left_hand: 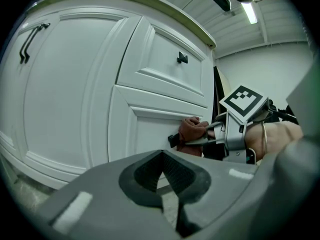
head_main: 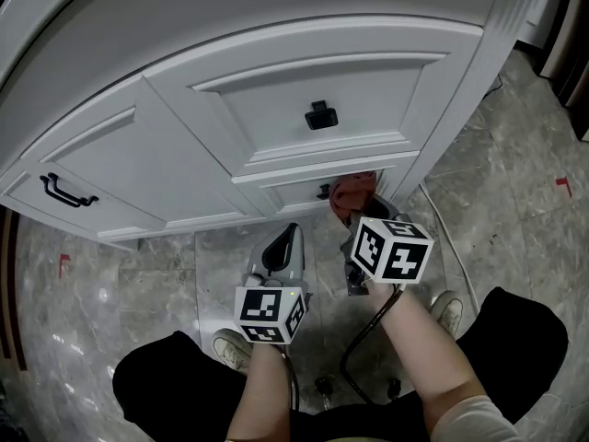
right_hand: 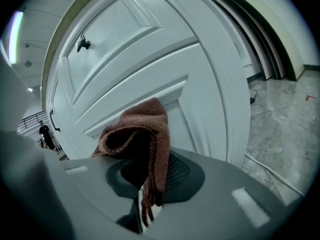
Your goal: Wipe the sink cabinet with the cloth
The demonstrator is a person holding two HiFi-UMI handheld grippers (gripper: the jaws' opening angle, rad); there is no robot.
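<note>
**Nearest:** the left gripper (head_main: 293, 238) hangs above the marble floor (head_main: 515, 201). Its jaws are together and nothing is between them. It stands just left of the right gripper (head_main: 354, 217), apart from the cabinet.

**Middle:** the right gripper's jaws are clamped on the cloth (right_hand: 140, 134), a rust-brown knit. A folded bunch projects past the tips and a loose fringe hangs below.

**Far:** the cloth appears to press on the lower drawer front of the white sink cabinet (head_main: 184, 155), just right of the small black knob (head_main: 324, 191), though contact is not certain.

**Handling:** the cloth is judged light, soft and limp. It is best gripped across a thick fold so that a pad of fabric leads the wipe.
</note>
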